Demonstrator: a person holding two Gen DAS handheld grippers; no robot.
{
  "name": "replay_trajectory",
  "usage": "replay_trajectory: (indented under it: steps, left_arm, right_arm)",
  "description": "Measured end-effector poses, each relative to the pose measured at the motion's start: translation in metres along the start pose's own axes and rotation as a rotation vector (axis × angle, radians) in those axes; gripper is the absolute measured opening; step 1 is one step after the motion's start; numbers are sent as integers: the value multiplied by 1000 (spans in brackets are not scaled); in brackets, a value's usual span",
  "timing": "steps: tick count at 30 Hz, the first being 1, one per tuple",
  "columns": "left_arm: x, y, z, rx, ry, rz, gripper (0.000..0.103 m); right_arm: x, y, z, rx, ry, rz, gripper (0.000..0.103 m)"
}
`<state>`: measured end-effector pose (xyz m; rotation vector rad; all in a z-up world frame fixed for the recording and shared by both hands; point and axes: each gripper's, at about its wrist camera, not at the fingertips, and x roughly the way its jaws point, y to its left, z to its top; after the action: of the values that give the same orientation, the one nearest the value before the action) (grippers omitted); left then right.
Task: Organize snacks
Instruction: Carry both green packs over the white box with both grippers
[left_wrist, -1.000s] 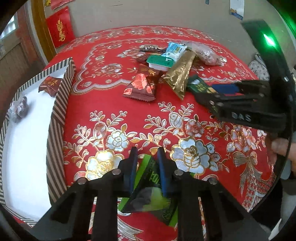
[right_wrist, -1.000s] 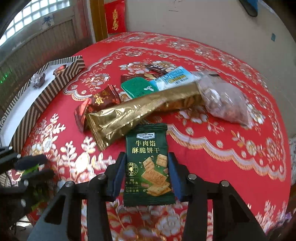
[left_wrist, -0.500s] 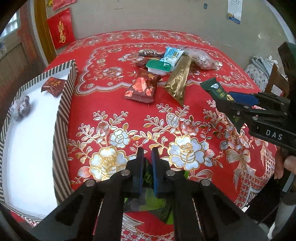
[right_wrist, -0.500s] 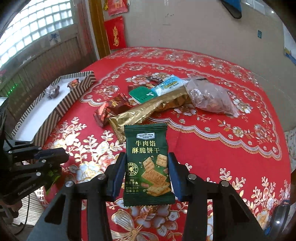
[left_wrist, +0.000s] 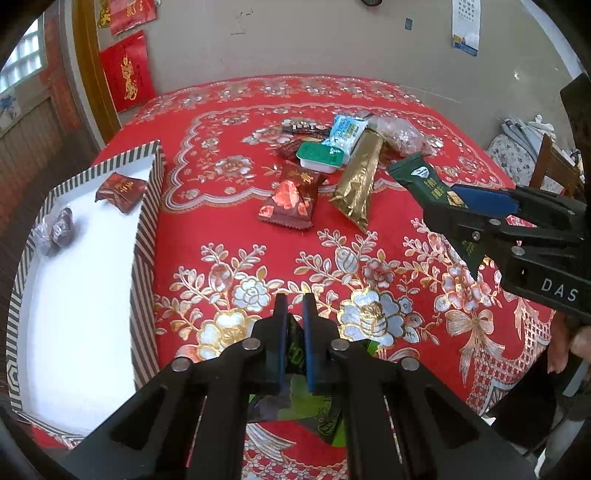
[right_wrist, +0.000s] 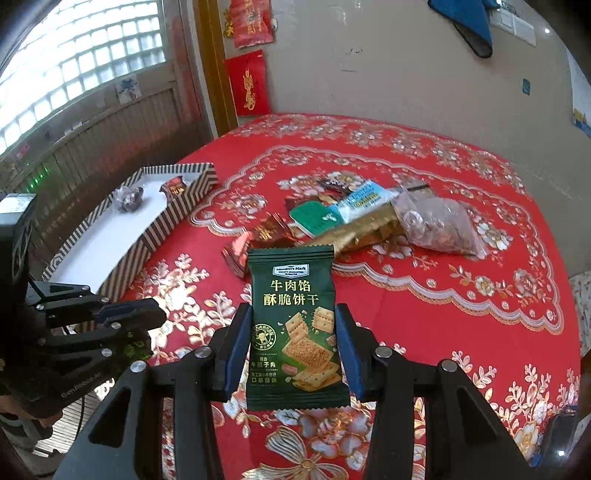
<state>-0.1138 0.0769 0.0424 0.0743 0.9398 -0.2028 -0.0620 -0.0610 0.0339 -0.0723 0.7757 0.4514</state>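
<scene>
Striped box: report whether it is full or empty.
Nearly empty. The striped box holds only a dark red snack packet and a clear-wrapped dark sweet; the rest is bare white floor.

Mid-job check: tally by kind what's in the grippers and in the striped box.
Green packets: 2 (cracker packet, right gripper; bright green packet, left gripper)
Red-brown packet, striped box: 1
Clear-wrapped dark snack: 1
Total: 4

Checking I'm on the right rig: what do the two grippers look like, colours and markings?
Both are black, angular linkage frames with silver rivets and blue finger pads. The right gripper carries white "DAS" lettering on its body; the left gripper has faint lettering I cannot read. A bare hand shows behind the right one.
</scene>
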Motion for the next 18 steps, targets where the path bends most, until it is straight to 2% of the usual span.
replay_trajectory:
  steps: [9,18]
  left_arm:
    - [-9,8,11,-2,-34,26,9]
    - [-16,31,34,-46,-76,55,9]
  right_arm:
    - [0,10,14,-5,-18,1,44]
    - [9,20,28,7,-25,-9,44]
